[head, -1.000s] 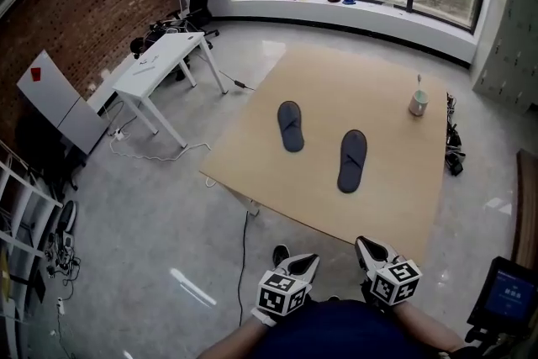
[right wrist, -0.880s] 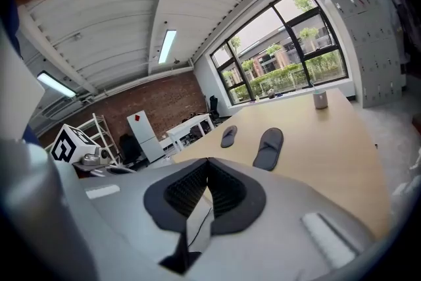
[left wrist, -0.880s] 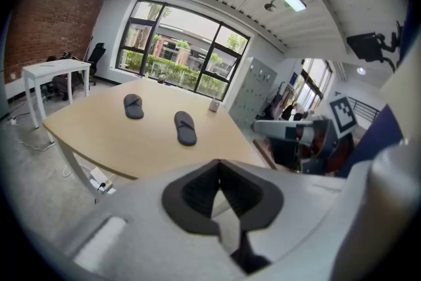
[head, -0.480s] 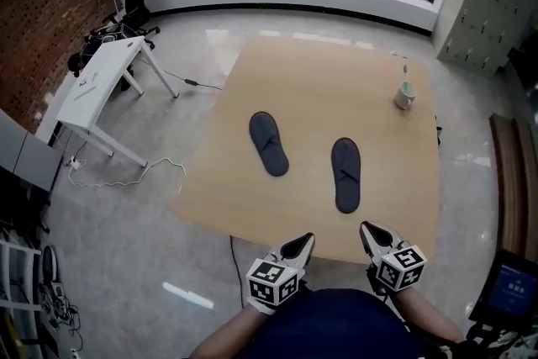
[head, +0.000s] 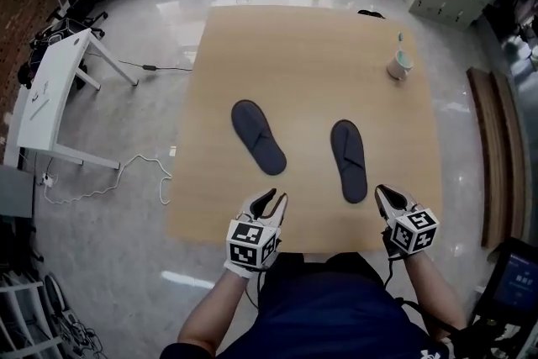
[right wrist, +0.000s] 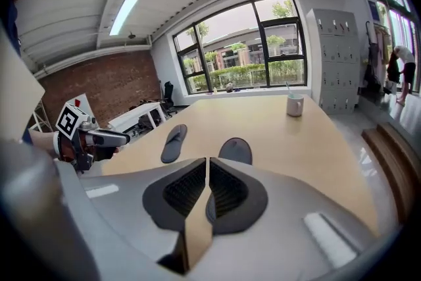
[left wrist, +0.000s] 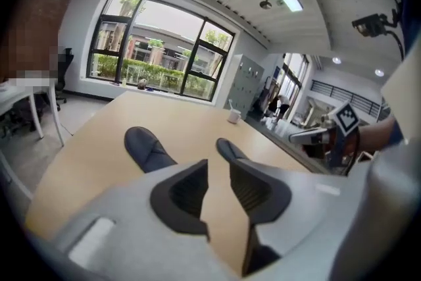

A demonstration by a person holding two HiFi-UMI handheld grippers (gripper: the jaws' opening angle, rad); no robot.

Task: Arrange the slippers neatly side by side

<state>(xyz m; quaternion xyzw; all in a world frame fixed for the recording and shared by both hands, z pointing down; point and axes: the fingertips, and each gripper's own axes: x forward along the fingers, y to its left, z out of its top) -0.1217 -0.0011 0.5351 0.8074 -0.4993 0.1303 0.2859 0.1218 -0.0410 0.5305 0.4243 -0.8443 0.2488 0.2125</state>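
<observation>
The left slipper point(head: 258, 137) lies slanted on the table point(head: 311, 46), apart from the right slipper point(head: 348, 160). At the near edge the left gripper point(head: 273, 199) opens empty jaws, likely to straighten it. The right gripper point(head: 388, 196) has its jaws pressed together.

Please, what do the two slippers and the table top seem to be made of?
Left slipper and right slipper: probably soft fabric, dark grey-blue and matte; no shine, thin strap bands across each. Table top: seemingly wood or laminate, light tan, smooth with a faint sheen; the grain is too fine to tell.
</observation>
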